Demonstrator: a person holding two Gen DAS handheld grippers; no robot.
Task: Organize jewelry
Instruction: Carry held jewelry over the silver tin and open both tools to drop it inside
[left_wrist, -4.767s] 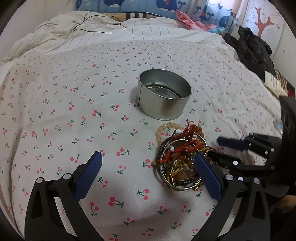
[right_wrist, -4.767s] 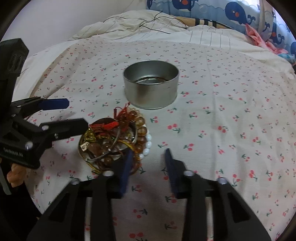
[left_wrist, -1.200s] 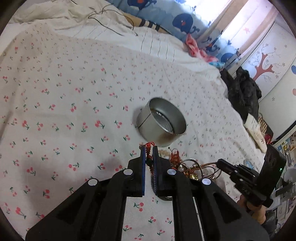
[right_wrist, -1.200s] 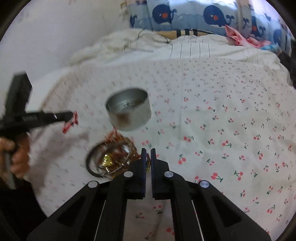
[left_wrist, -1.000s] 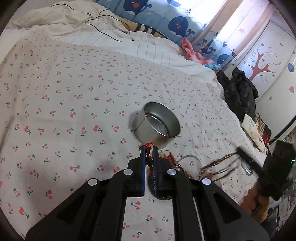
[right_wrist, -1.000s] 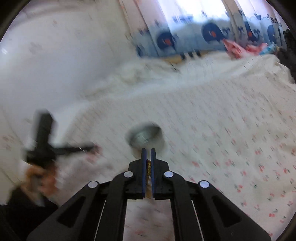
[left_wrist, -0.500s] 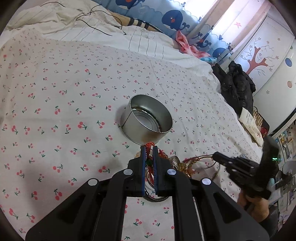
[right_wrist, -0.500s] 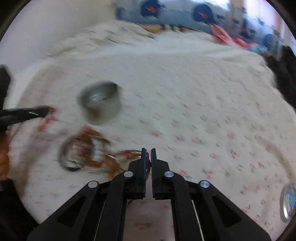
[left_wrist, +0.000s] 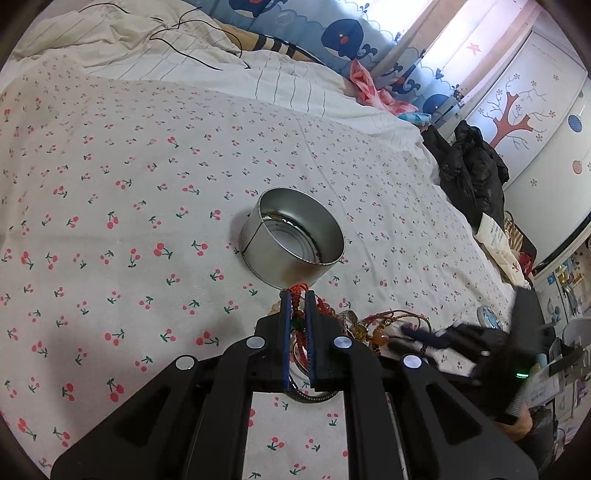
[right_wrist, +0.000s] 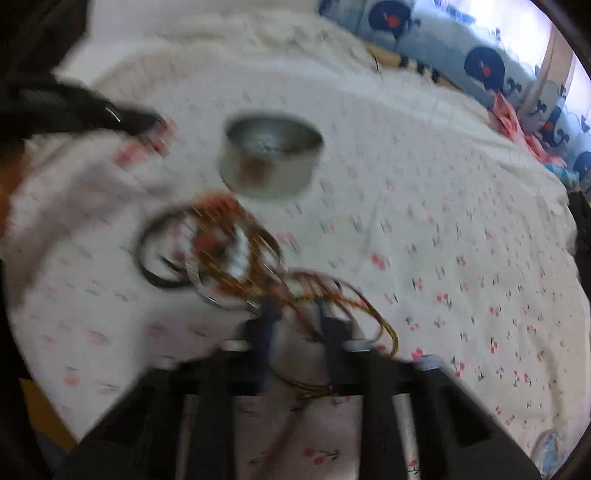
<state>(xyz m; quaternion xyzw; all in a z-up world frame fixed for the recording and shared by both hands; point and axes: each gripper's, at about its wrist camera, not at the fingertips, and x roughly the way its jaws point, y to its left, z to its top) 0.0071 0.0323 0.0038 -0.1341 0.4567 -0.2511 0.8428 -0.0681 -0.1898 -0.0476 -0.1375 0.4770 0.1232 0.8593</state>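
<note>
Jaws, left gripper (left_wrist: 296, 295): closed on a red knotted cord (left_wrist: 297, 290), whose knot stands up between the tips.

Jaws, right gripper (right_wrist: 299, 314): closing to almost nothing, with thin gold and red loops (right_wrist: 354, 306) between them. This view is badly blurred, so the grip is judged from the strands running taut to the pads.

Jewelry tangle (right_wrist: 207, 251): dark bangle, beads and wire rings. It lies on the cherry-print bedspread (left_wrist: 110, 184) near the middle of the bed, just short of the tin.

Tin (left_wrist: 291, 240): round, open and upright. It sits mid-bed, well in from every edge.

Key relation: the tin lies straight ahead of the left tips and just beyond them, so the left hand is the nearer one. The tangle hangs between the two grippers, its long axis running from the left gripper's cord out to the right gripper's loops.

Judgement: pulling the hands apart along that axis looks like the way to free one piece. The cord end is best placed to go forward into the tin.
</note>
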